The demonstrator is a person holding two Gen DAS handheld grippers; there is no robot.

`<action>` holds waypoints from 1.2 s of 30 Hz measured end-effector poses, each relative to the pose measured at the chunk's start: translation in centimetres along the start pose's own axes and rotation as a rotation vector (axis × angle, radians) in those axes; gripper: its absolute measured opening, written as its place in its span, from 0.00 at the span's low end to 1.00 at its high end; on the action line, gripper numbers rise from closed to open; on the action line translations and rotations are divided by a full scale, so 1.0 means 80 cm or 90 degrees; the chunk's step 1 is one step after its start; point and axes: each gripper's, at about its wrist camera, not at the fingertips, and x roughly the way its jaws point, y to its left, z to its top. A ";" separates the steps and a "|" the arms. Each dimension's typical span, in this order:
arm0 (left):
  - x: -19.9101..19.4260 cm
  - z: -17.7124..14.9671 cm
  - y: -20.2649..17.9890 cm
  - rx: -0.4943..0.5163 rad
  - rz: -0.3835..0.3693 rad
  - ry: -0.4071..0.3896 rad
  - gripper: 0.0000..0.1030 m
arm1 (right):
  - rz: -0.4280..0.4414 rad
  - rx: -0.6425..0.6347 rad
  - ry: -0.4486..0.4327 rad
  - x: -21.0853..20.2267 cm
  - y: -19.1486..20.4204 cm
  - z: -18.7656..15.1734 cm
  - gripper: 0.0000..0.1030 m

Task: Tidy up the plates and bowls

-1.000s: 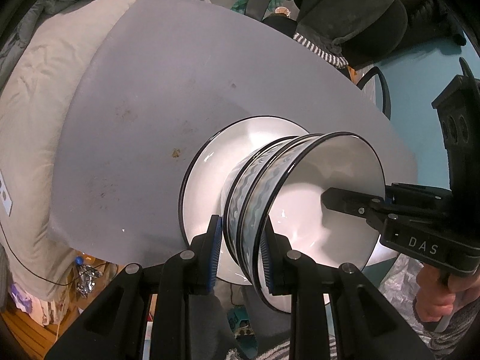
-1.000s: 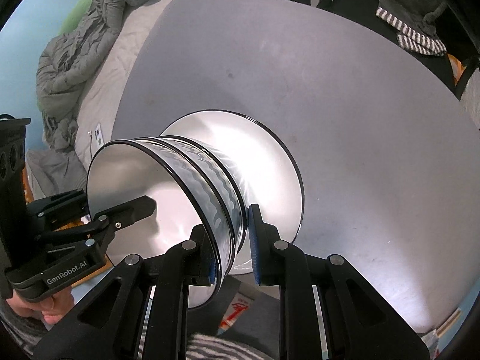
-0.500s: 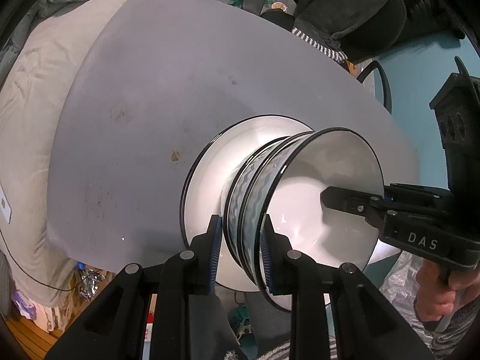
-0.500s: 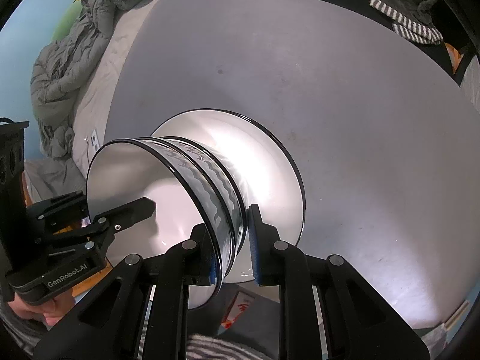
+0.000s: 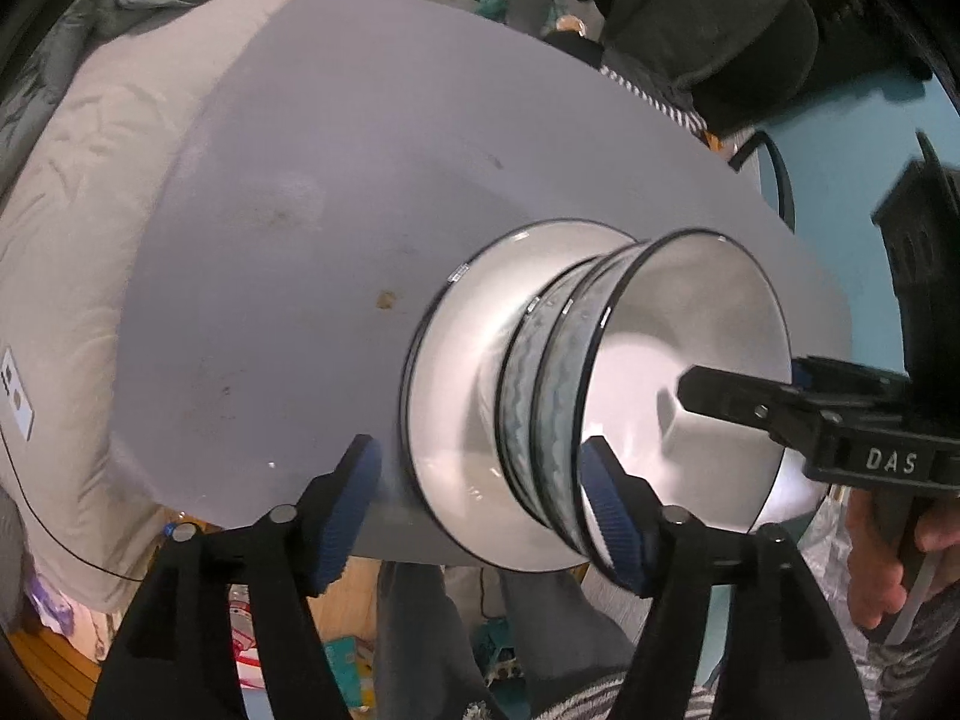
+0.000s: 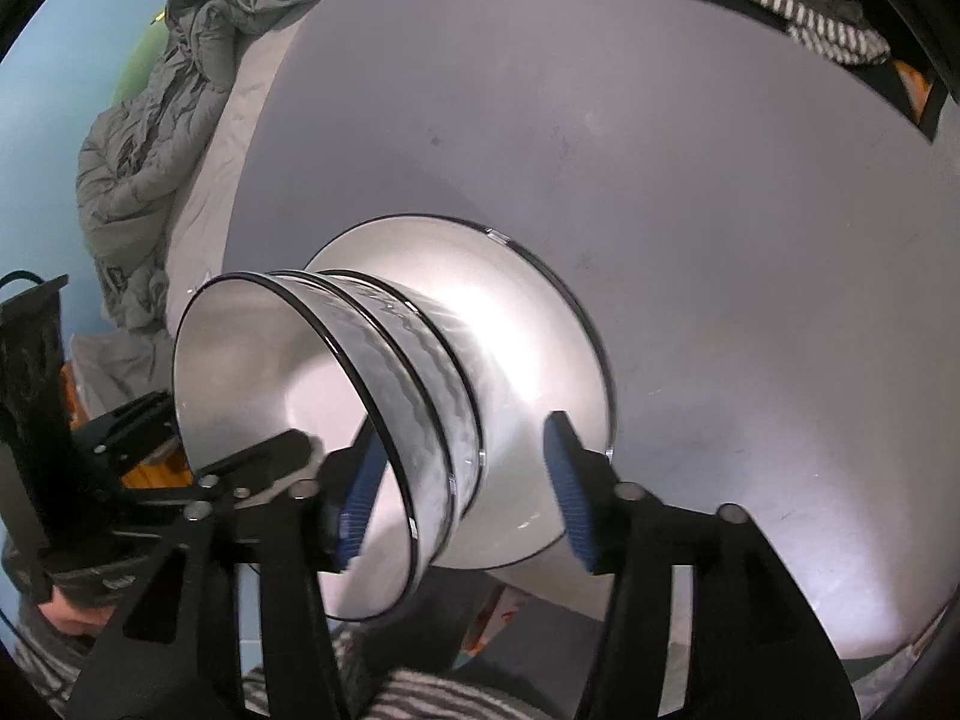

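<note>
Two nested white bowls (image 5: 558, 384) with blue wave bands and black rims stand in a white black-rimmed plate (image 5: 462, 372) near the grey table's front edge. My left gripper (image 5: 480, 480) is open, its blue pads spread either side of the stack. My right gripper (image 6: 462, 468) is open too, straddling the bowls (image 6: 414, 372) and the plate (image 6: 528, 324) from the other side. One right finger reaches over the top bowl's rim in the left wrist view (image 5: 738, 402). Neither gripper clamps anything.
The round grey table (image 5: 336, 192) carries small stains. A bed with beige and grey bedding (image 6: 156, 138) lies beyond it. Dark clothing (image 5: 708, 18) hangs on a chair at the far side. Clutter lies on the floor below the table edge (image 5: 252, 630).
Both grippers have opened: they were shut on the bowl rims, and now their pads stand wide apart around the stack. The stack rests on the table.
</note>
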 end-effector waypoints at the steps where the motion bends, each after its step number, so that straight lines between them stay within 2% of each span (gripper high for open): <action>1: -0.007 -0.002 0.001 -0.001 0.008 -0.010 0.73 | -0.003 -0.002 -0.006 -0.003 0.000 -0.001 0.64; 3: -0.022 -0.007 0.002 0.004 0.018 -0.033 0.75 | -0.014 -0.006 -0.025 -0.014 0.001 -0.007 0.64; 7: -0.053 -0.017 -0.004 0.002 0.038 -0.084 0.86 | -0.064 -0.019 -0.076 -0.043 0.007 -0.020 0.64; 12: -0.103 -0.045 -0.017 0.011 0.073 -0.162 0.87 | -0.140 -0.025 -0.137 -0.093 0.024 -0.047 0.64; 14: -0.121 -0.055 -0.023 0.016 0.083 -0.182 0.87 | -0.153 -0.022 -0.161 -0.112 0.029 -0.056 0.65; 21: -0.194 -0.085 -0.042 0.019 0.088 -0.245 0.87 | -0.159 -0.029 -0.233 -0.174 0.052 -0.080 0.65; 23: -0.217 -0.091 -0.047 0.009 0.076 -0.263 0.87 | -0.161 -0.029 -0.252 -0.191 0.057 -0.090 0.65; 26: -0.237 -0.096 -0.051 -0.001 0.057 -0.274 0.87 | -0.166 -0.031 -0.278 -0.207 0.067 -0.099 0.65; 36: -0.282 -0.115 -0.085 0.022 0.054 -0.294 0.87 | -0.180 -0.026 -0.328 -0.254 0.089 -0.125 0.66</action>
